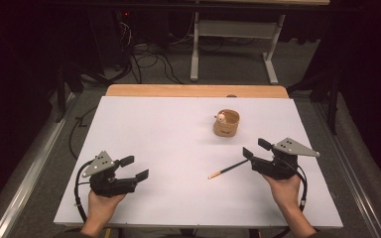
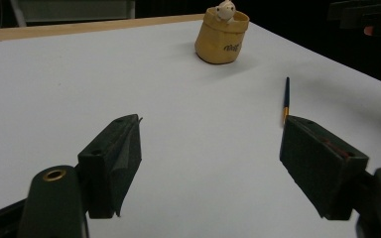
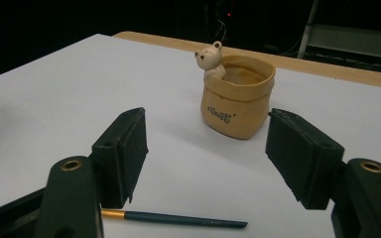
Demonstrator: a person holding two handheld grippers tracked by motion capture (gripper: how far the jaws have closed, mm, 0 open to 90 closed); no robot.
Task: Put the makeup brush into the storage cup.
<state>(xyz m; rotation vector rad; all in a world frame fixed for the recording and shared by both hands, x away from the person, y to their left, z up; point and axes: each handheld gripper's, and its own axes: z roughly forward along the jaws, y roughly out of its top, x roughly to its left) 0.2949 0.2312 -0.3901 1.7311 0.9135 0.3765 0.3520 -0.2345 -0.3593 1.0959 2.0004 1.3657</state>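
A tan sack-shaped cup with a small bear figure on its rim (image 1: 226,123) (image 2: 222,35) (image 3: 237,94) stands upright right of the table's middle. A thin dark brush with an orange end (image 1: 227,169) (image 2: 286,99) (image 3: 173,218) lies flat on the white sheet, nearer the person than the cup. My right gripper (image 1: 257,148) (image 3: 206,158) hovers open just right of the brush's dark tip, nothing between its jaws. My left gripper (image 1: 134,167) (image 2: 211,168) sits open at the front left, empty, aimed toward the cup.
The white sheet (image 1: 168,144) covers a wooden table whose far edge (image 1: 196,90) shows. Beyond it are a grey floor, cables (image 1: 149,59) and a white table frame (image 1: 233,44). Metal rails run along both sides.
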